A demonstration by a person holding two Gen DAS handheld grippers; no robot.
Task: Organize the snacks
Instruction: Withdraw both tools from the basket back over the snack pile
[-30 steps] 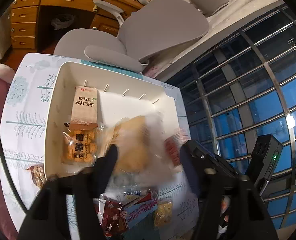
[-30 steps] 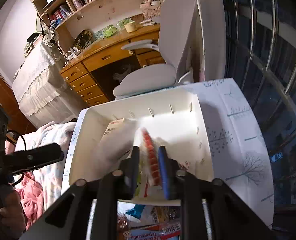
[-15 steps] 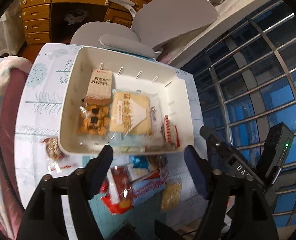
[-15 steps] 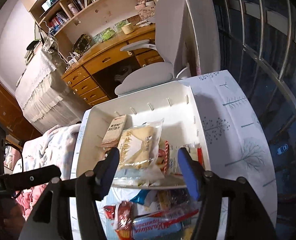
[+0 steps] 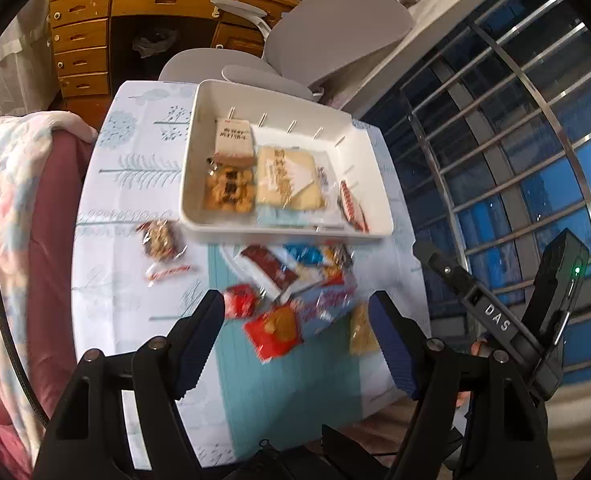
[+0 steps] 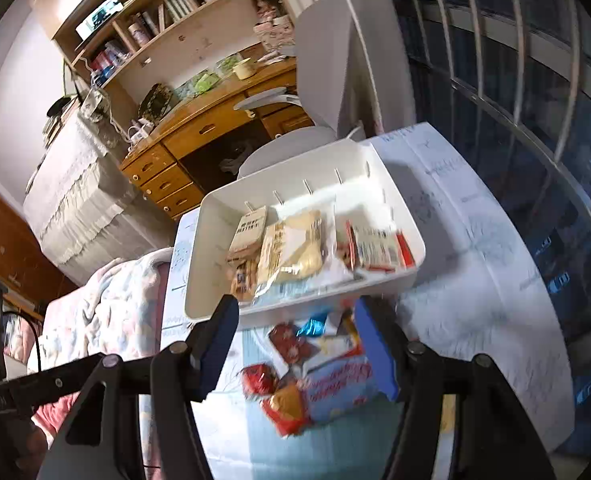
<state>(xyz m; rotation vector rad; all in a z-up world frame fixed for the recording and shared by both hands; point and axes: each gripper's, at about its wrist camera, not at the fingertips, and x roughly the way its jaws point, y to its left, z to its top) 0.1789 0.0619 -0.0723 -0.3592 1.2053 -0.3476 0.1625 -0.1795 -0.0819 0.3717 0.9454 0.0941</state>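
A white bin (image 5: 199,128) (image 6: 215,208) sits on the far half of the table. Inside lie a tan cracker box (image 5: 234,140), a bag of small cookies (image 5: 229,190), a yellow bread pack (image 5: 285,178) (image 6: 291,244) and a red-and-white pack (image 5: 351,204) (image 6: 373,246). A pile of loose snacks (image 5: 295,284) (image 6: 311,368) lies on the table in front of the bin. My left gripper (image 5: 297,320) hangs open above the pile, holding nothing. Open as well, my right gripper (image 6: 295,328) hovers over the bin's near rim with nothing between its pads.
A lone nut snack (image 5: 159,238) lies left of the pile. A grey office chair (image 5: 335,32) and a wooden desk (image 5: 107,20) stand behind the table. A blanket (image 5: 7,184) lies at the left. Window bars (image 5: 515,120) run along the right.
The yellow bread pack and the red-and-white pack were let go and now lie in the bin. Both grippers opened and pulled back toward the loose pile.
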